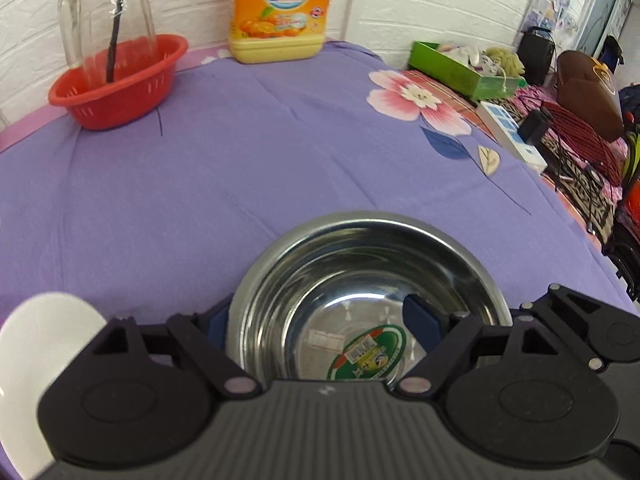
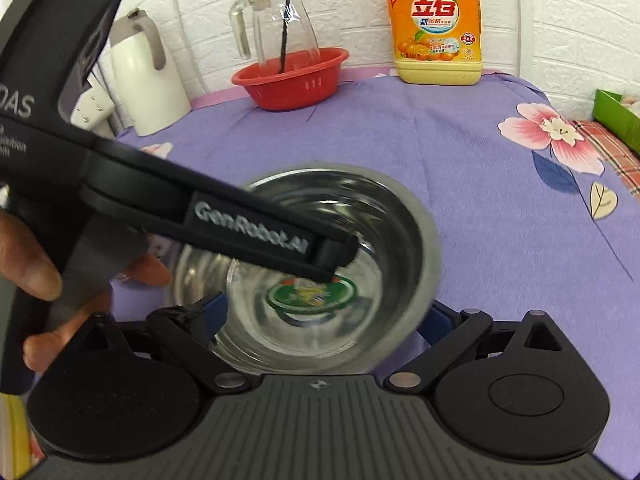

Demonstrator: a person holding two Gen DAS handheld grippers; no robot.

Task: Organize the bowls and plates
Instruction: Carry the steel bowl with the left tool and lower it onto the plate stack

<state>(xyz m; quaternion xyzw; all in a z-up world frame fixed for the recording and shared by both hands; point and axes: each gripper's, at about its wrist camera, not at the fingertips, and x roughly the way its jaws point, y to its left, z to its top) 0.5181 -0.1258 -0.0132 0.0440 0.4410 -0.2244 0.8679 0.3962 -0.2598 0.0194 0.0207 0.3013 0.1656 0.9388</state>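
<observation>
A white brick-pattern wall backs a table draped in purple cloth with pink flower prints. Along its far edge stand a yellow detergent jug and a red colander basket holding a glass pitcher with a dark stick in it. A white kettle sits at the far left corner in the right wrist view. Off the right edge lies a clutter of other goods, including a green box.

The steel bowl sits near the front edge, a green label on its floor. The left gripper straddles its near left wall, one blue pad outside the rim and the other inside the basin. The gap between them is wide, so I judge it spread rather than clamped, though contact at the rim is hard to read. From the right wrist view that same tool reaches across with a fingertip down inside the bowl, a person's hand around its handle. The right gripper is spread wide, with its blue pads either side of the bowl's near wall, and grips nothing.

The step in hand looks like taking hold of the bowl's rim. Next comes closing on that thin wall squarely, since polished steel may slip or tip.

A white plate shows at the near left, mostly hidden by the left gripper body. The bowl is motion-blurred in the right view, and its near rim is covered in both.
</observation>
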